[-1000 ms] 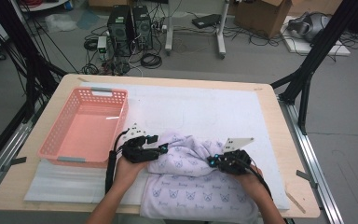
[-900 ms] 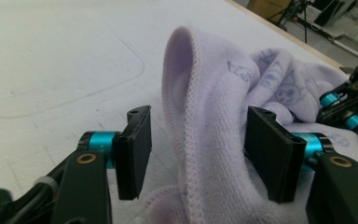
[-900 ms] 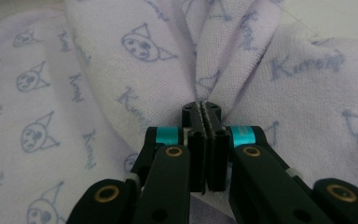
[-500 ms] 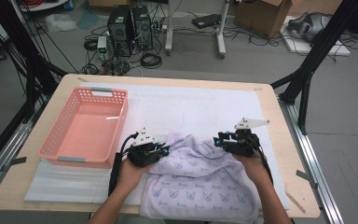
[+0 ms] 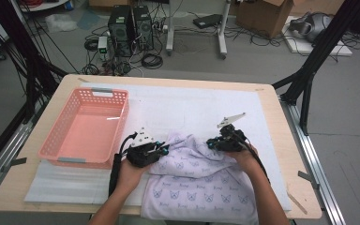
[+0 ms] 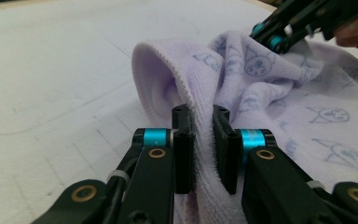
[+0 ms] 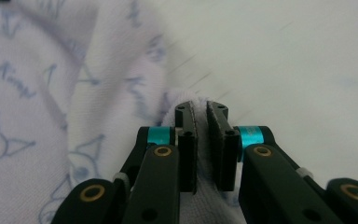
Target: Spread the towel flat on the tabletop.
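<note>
Lay rumpled on the white mat near the counter's near edge, a lilac towel (image 5: 201,183) printed with small cat faces, its far edge lifted between the two grippers and its near part draped toward the person. Looked soft, light and limp; judged likely to sag, fold over itself and drag wherever left unsupported, yet in no danger of breaking and unlikely to slip out of padded jaws thanks to the fuzzy pile. Best taken at the hemmed edge or at the corners, well apart, so as to spread flat under gentle pull. Left gripper (image 6: 200,140) clenched on a fold of the towel's edge, jaws nearly together with only the thickness of the cloth between them, pads pressed into the pile. Right gripper (image 7: 200,140) likewise pinched on a bunched bit of the towel near its far right corner, jaws having just closed further onto the cloth, with the scene around it blurred. Seen from the high view, left gripper (image 5: 146,152) at the towel's far left edge, right gripper (image 5: 225,140) at its far right edge. Stood empty toward the counter's left edge, a pink basket (image 5: 65,154).
</note>
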`<action>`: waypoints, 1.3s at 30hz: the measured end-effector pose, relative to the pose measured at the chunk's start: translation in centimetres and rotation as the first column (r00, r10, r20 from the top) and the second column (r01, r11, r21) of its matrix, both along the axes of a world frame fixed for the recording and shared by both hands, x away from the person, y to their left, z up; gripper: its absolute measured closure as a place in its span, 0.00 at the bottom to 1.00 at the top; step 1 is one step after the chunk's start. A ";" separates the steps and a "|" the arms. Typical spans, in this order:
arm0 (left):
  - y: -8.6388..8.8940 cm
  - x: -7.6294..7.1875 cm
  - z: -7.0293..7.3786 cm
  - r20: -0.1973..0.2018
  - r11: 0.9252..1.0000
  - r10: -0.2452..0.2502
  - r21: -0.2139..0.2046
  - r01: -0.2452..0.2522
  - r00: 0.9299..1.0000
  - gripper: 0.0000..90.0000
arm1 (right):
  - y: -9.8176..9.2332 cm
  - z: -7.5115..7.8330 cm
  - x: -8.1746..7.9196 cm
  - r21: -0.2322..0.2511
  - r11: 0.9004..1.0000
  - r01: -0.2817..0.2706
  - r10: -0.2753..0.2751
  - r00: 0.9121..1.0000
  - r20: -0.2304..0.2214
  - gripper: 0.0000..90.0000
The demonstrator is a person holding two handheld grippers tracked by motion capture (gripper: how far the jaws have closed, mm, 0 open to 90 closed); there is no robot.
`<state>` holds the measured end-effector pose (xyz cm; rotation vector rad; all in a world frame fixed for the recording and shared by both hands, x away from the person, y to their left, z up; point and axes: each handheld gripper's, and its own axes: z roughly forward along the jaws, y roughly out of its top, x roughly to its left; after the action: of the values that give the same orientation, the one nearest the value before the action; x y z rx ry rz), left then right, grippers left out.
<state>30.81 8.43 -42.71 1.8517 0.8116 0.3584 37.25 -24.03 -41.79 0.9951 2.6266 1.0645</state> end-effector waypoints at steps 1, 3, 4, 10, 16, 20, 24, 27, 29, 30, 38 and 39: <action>0.1 -0.1 0.2 0.021 1.000 0.013 -0.001 -0.013 1.000 0.90 | -0.5 0.7 -0.2 0.009 1.000 0.030 -0.031 0.998 0.057 0.93; 0.4 -0.2 0.7 0.071 0.999 0.044 -0.013 -0.043 0.996 0.91 | -1.8 2.2 -0.5 0.053 0.991 0.121 -0.129 0.976 0.173 0.93; 0.6 -0.2 1.0 0.092 0.998 0.061 -0.024 -0.059 0.994 0.92 | -2.6 3.0 -0.8 0.089 0.982 0.168 -0.184 0.958 0.220 0.93; 1.2 0.3 0.6 0.018 0.997 0.081 -0.019 -0.081 0.997 0.90 | -5.9 4.6 -2.0 0.207 0.933 0.296 -0.345 0.897 0.275 0.92; 1.5 0.6 -0.3 -0.103 0.995 0.102 -0.010 -0.104 0.989 0.67 | -5.9 2.0 -4.6 0.151 0.974 0.172 -0.200 0.960 0.197 0.92; 1.8 0.6 0.9 -0.077 0.992 0.098 -0.074 -0.103 0.992 0.52 | -5.7 0.2 -6.9 0.089 0.993 0.078 -0.092 0.983 0.160 0.92; 1.5 1.2 2.1 -0.072 0.991 0.076 -0.106 -0.083 0.995 0.46 | -5.0 -0.9 -8.9 0.037 0.999 0.001 -0.007 0.988 0.155 0.92; 0.5 1.8 2.4 -0.080 0.995 0.049 -0.089 -0.056 0.996 0.46 | -4.5 -1.2 -9.9 0.011 0.999 -0.033 0.030 0.985 0.171 0.92; -0.4 2.5 2.6 -0.100 0.996 0.023 -0.088 -0.032 0.995 0.46 | -4.2 -1.1 -10.2 0.010 0.999 -0.040 0.037 0.986 0.165 0.91; -0.9 2.9 2.5 -0.110 0.995 0.021 -0.090 -0.031 0.994 0.46 | -4.1 -1.1 -10.2 0.005 0.999 -0.049 0.048 0.985 0.163 0.91; -3.8 4.1 0.5 -0.177 0.999 -0.026 0.020 0.030 0.984 0.87 | -4.5 -0.9 -9.4 0.085 0.996 -0.024 0.017 0.996 0.084 0.74; -4.0 3.8 0.4 -0.166 0.999 -0.026 0.020 0.030 0.986 0.91 | -4.8 -0.7 -9.2 0.109 0.994 -0.012 0.004 0.997 0.076 0.70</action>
<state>34.59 4.47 -42.26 1.9309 0.8959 0.1986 28.07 -28.84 -42.53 0.9454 2.5382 1.2351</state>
